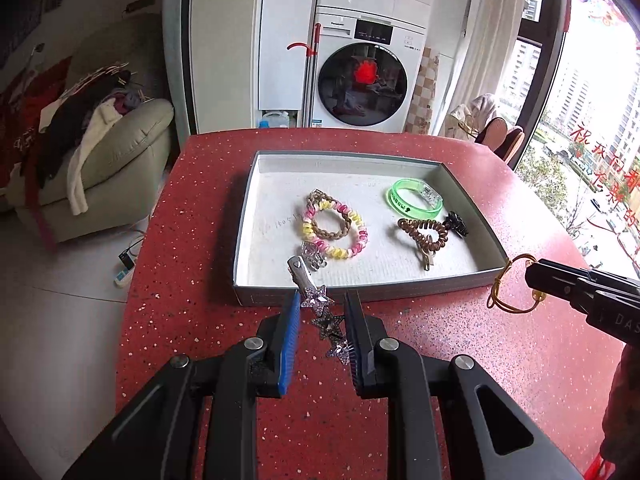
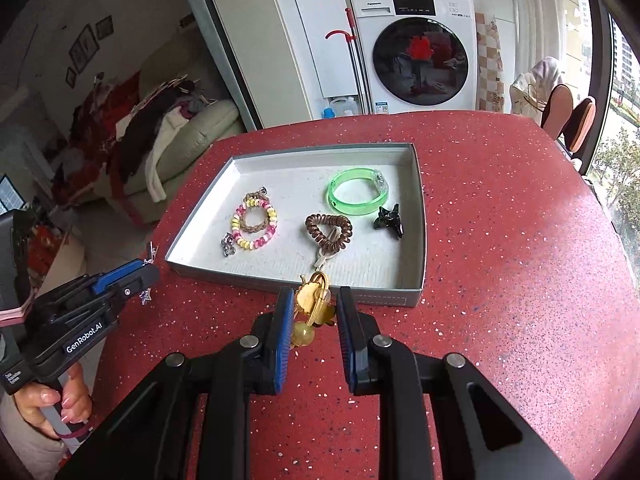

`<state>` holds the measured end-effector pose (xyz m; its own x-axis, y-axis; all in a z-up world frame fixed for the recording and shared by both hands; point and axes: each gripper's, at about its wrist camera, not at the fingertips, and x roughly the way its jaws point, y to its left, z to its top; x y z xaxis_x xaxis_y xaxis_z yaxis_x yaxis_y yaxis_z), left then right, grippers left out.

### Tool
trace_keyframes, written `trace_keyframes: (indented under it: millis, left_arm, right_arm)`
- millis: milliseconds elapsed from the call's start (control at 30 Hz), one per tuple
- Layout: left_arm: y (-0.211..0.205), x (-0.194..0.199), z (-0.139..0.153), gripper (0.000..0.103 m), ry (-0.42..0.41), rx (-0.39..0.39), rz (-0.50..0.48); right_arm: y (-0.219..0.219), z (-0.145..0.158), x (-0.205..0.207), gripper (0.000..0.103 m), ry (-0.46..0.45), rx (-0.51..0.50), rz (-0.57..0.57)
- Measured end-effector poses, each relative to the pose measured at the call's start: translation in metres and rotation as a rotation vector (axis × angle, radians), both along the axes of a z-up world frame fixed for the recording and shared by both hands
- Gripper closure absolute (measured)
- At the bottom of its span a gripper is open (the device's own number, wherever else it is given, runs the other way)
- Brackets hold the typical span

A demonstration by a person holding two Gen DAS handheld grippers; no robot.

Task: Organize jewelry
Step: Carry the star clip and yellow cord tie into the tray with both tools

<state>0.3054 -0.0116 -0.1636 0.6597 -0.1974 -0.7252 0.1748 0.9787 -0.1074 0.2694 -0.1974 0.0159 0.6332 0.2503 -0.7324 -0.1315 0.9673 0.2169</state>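
Observation:
My left gripper (image 1: 322, 300) is shut on a silver star hair clip (image 1: 320, 308), held just above the near wall of the grey tray (image 1: 360, 294). My right gripper (image 2: 312, 298) is shut on a yellow hair tie with gold charms (image 2: 312, 300), at the tray's near wall (image 2: 384, 298). In the tray lie a pink-yellow coil tie (image 1: 352, 236) around a braided brown tie (image 1: 328, 232), a silver charm (image 1: 312, 254), a green bangle (image 1: 414, 198), a brown coil tie (image 1: 424, 232) and a black claw clip (image 1: 458, 222).
The tray sits on a red speckled table (image 1: 440, 360). The right gripper shows at the right edge of the left wrist view (image 1: 532, 276). A sofa with clothes (image 1: 100, 140) stands left, a washing machine (image 1: 360, 80) behind.

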Motion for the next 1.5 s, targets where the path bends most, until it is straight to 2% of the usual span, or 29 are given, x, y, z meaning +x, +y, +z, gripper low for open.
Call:
trace_keyframes:
  millis: [267,567,933,1300,1500]
  left_arm:
    - [-0.007,0.035,0.017,0.062,-0.033,0.015,-0.003]
    - [-0.024,0.075,0.019,0.062,-0.036,0.052,0.0]
    - [-0.039,0.092,-0.005,0.062,-0.017,0.116,0.02]
    - [-0.049,0.095,-0.03,0.062,0.026,0.148,-0.018]
    - [-0.053,0.102,-0.04,0.062,0.05,0.15,-0.001]
  right_arm:
    - [-0.009,0.005,0.037,0.079,0.003,0.003,-0.023]
    - [-0.02,-0.001,0.068,0.079,0.022,-0.013,-0.042]
    - [-0.026,-0.022,0.083,0.079,0.062,0.003,-0.057]
    - [-0.029,-0.048,0.091,0.079,0.122,0.0,-0.055]
    - [-0.029,-0.057,0.098,0.079,0.133,0.003,-0.062]
